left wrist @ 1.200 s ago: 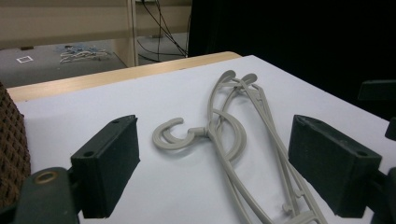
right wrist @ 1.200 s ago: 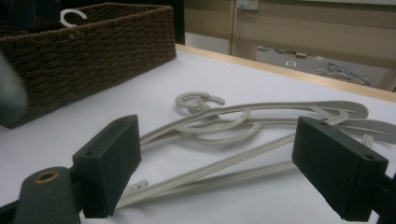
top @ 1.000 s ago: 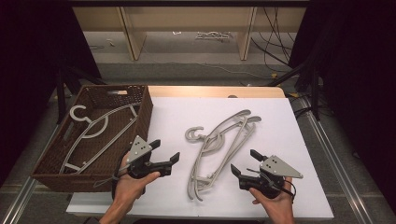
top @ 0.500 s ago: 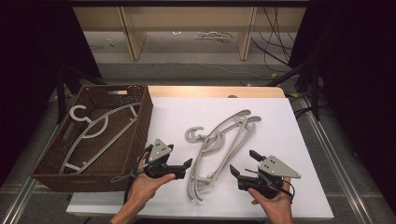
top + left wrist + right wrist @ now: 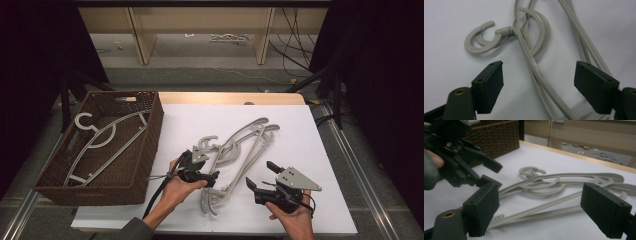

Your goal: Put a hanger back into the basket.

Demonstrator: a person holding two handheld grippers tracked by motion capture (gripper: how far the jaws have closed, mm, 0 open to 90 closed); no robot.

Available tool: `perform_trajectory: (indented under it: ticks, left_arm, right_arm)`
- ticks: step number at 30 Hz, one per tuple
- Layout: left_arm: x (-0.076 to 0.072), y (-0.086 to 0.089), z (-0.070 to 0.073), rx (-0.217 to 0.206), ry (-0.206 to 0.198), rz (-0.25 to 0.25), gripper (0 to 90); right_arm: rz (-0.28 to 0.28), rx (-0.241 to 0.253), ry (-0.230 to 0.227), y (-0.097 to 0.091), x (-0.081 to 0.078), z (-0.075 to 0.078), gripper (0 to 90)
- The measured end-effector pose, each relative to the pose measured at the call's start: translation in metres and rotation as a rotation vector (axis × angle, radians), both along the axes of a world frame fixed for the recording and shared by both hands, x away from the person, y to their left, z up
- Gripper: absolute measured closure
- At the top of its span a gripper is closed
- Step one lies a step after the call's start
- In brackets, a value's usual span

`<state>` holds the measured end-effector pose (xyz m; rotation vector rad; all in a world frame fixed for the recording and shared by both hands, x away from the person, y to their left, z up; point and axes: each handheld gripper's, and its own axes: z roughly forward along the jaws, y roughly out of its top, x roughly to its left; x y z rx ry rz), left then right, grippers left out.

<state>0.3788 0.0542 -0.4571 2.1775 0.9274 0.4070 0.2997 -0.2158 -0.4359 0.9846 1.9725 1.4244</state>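
Hangers [image 5: 239, 150] piled on white bench [image 5: 320, 130], right of basket [image 5: 145, 150]; grey, tangled, exact count hard to tell, two hooks at least visible in left gripper view. Hooks [image 5: 482, 40] overlapping, one partly behind the other. Lower ends of pile run under left claw in high view, hidden there.

Left claw [image 5: 212, 176] low over pile's lower shoulder, jaws spread, just been closing a little. In left gripper view a hanger arm [image 5: 541, 82] passes up between the jaws, pads clear of it on both sides; contact with bench cannot be told. Cable trails from it toward bench edge, partly behind forearm.

Right claw [image 5: 260, 176] at pile's right, held above bench near front edge, jaws spread wide, nothing between the pads. Grey plate on top covers most of its body from above. In right gripper view, hanger bars seen between the jaws but farther off; left claw blurred at upper left, thumb cut off by frame edge.

One more hanger [image 5: 97, 142] lying inside basket, lower end hidden by near wall. Bench front corners cut off by frame. Background shelving dark, detail hard to make out.
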Motion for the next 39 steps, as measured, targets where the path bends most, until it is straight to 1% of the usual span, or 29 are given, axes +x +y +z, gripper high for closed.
perform_trajectory:
  ticks: [1, 2, 3, 4, 6, 9, 10, 11, 12, 13, 14, 16, 19, 20, 21, 22, 24, 25, 26, 27, 28, 29, 30, 32, 33, 35, 36, 37, 39]
  left_arm:
    - [0.006, -0.003, -0.003, 0.0, 0.014, 0.008, 28.3]
    - [0.006, -0.003, -0.003, 0.0, 0.014, 0.008, 28.6]
    - [0.009, -0.005, -0.005, -0.008, 0.029, 0.02, 28.6]
    - [0.013, -0.009, -0.009, -0.013, 0.05, 0.032, 28.8]
    - [0.017, -0.012, -0.012, -0.014, 0.051, 0.037, 32.0]
    - [0.02, -0.013, -0.014, -0.012, 0.057, 0.044, 33.7]
    - [0.023, -0.013, -0.015, -0.011, 0.071, 0.051, 34.1]
    - [0.024, -0.012, -0.016, -0.012, 0.077, 0.052, 35.3]
    - [0.026, -0.011, -0.016, -0.007, 0.09, 0.045, 35.9]
    - [0.027, -0.012, -0.017, -0.023, 0.091, 0.058, 36.2]
    - [0.029, -0.012, -0.018, -0.025, 0.091, 0.065, 36.8]
    - [0.032, -0.012, -0.019, -0.006, 0.108, 0.045, 37.8]
    - [0.034, -0.015, -0.021, -0.009, 0.11, 0.052, 43.8]
    - [0.035, -0.014, -0.021, 0.005, 0.126, 0.037, 43.8]
    - [0.038, -0.015, -0.023, 0.007, 0.141, 0.039, 46.3]
    - [0.039, -0.016, -0.024, -0.001, 0.136, 0.039, 48.5]
    - [0.04, -0.018, -0.024, 0.001, 0.142, 0.033, 51.3]
    - [0.041, -0.02, -0.024, 0.004, 0.151, 0.024, 54.1]
    - [0.041, -0.02, -0.024, 0.004, 0.151, 0.024, 55.6]
    - [0.042, -0.022, -0.025, 0.015, 0.147, 0.014, 56.6]
    - [0.043, -0.023, -0.025, 0.017, 0.143, 0.019, 59.6]
    - [0.044, -0.023, -0.025, 0.012, 0.148, 0.011, 63.3]
    - [0.045, -0.022, -0.025, 0.0, 0.156, 0.019, 64.3]
    - [0.046, -0.021, -0.024, 0.0, 0.162, 0.024, 69.5]
    - [0.049, -0.018, -0.023, -0.006, 0.19, 0.016, 70.0]
    - [0.05, -0.015, -0.024, -0.022, 0.193, 0.025, 70.9]
    - [0.05, -0.015, -0.024, -0.022, 0.193, 0.025, 71.4]
    - [0.051, -0.014, -0.024, -0.036, 0.205, 0.029, 71.4]
    - [0.052, -0.012, -0.025, -0.089, 0.227, 0.057, 72.6]
  right_arm:
    - [0.0, -0.006, 0.002, 0.0, 0.0, 0.0, 16.4]
    - [0.0, -0.006, 0.002, 0.0, 0.0, 0.0, 16.4]
    - [0.001, -0.012, 0.011, -0.001, 0.0, 0.0, 16.4]
    - [-0.001, 0.001, 0.001, -0.001, 0.001, -0.001, 16.5]
    - [-0.005, -0.018, 0.009, -0.002, 0.001, 0.0, 16.4]
    - [-0.004, -0.014, 0.009, -0.001, 0.0, 0.0, 16.4]
    - [-0.002, -0.012, 0.008, 0.0, 0.0, 0.0, 16.5]
    - [0.004, -0.022, 0.024, -0.001, 0.0, 0.001, 16.4]
    - [0.005, -0.01, 0.008, 0.0, 0.001, -0.001, 16.4]
    - [0.003, -0.014, 0.011, 0.0, 0.0, 0.0, 16.4]
    - [0.002, -0.009, 0.008, 0.0, 0.001, 0.0, 16.5]
    - [0.003, -0.016, 0.012, 0.0, 0.0, 0.0, 16.4]
    - [0.003, -0.012, 0.008, 0.0, 0.0, 0.0, 16.5]
    - [0.003, -0.012, 0.008, 0.0, 0.0, 0.0, 16.5]
    - [0.007, -0.013, 0.004, 0.0, 0.001, -0.001, 16.4]
    - [0.013, -0.004, 0.005, 0.001, 0.002, -0.002, 16.5]
    - [0.009, -0.014, 0.009, 0.0, 0.001, -0.001, 16.5]
    - [0.008, -0.012, 0.005, 0.0, 0.001, 0.0, 16.5]
    - [0.008, -0.013, 0.006, 0.0, 0.001, 0.0, 16.5]
    - [0.012, -0.016, 0.015, 0.0, 0.001, 0.0, 16.5]
    - [0.005, -0.014, 0.008, 0.0, 0.002, -0.001, 16.6]
    - [0.007, -0.018, 0.012, 0.0, 0.001, -0.001, 16.7]
    - [0.008, -0.018, 0.016, -0.001, 0.001, 0.0, 16.7]
    - [0.01, -0.018, 0.014, 0.0, 0.001, 0.0, 16.7]
    - [0.008, -0.018, 0.011, 0.0, 0.002, -0.001, 16.8]
    - [0.008, -0.015, 0.014, 0.0, 0.002, 0.0, 16.8]
    - [0.008, -0.015, 0.014, 0.0, 0.002, 0.0, 16.8]
    - [0.008, -0.016, 0.013, -0.001, 0.002, 0.0, 16.9]
    - [0.007, -0.017, 0.013, 0.0, 0.002, -0.001, 17.0]
